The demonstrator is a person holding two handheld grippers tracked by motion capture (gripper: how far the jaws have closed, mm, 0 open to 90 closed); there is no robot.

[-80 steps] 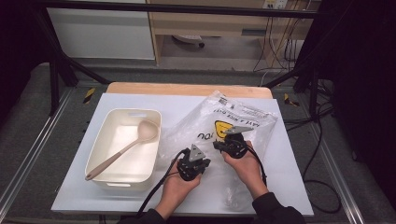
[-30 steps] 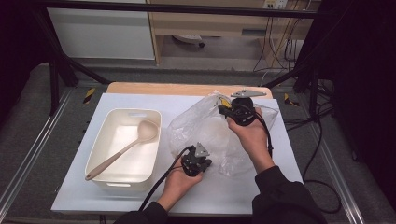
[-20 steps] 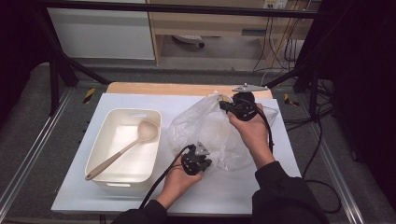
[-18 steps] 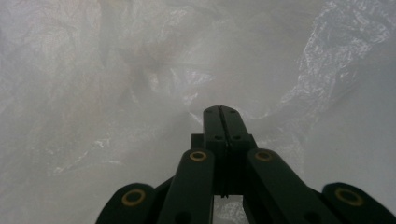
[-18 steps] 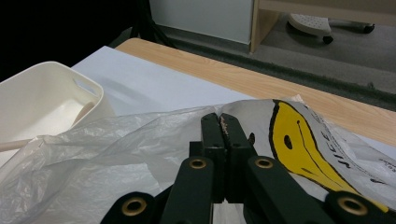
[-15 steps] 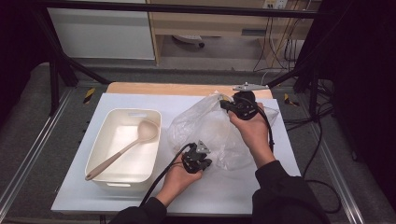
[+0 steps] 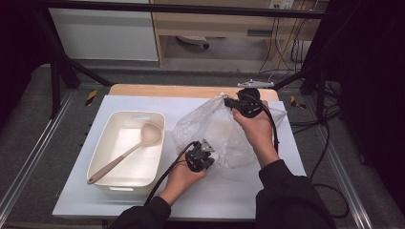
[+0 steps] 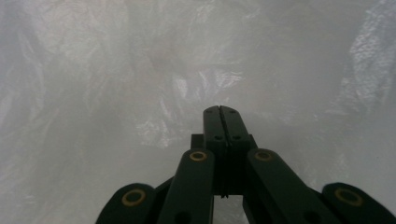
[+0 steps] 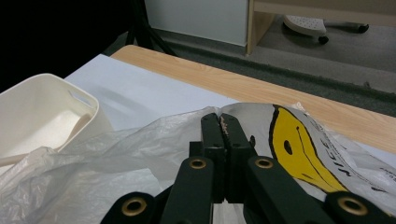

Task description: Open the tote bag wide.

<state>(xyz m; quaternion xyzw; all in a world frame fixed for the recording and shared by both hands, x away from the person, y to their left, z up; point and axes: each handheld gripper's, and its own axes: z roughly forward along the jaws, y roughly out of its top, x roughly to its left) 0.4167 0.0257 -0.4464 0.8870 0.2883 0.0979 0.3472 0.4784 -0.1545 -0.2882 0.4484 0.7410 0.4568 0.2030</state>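
Note:
A translucent plastic bag (image 7: 217,131) with a yellow smiley print (image 9: 299,149) lies right of the table's middle. My left gripper (image 7: 207,147) is at the bag's near left edge. Its jaws are shut with the bag's film (image 8: 140,70) all around the tips (image 8: 220,110), pinching that edge. My right gripper (image 7: 230,101) is held up at the bag's far right side, shut (image 9: 220,117) on the bag's rim (image 9: 154,140), so the bag is stretched between the two grippers.
A white rectangular bin (image 7: 114,177) stands at the left with a beige ladle (image 7: 125,153) lying in it; its wall (image 9: 46,107) shows beyond the bag. A white mat (image 7: 224,200) covers the wooden table (image 7: 172,90). Cables trail along the right side.
Since the earliest frame my right gripper has carried the bag's edge away from the left gripper toward the far right, spreading the bag. Over the last second both hands have stayed nearly still.

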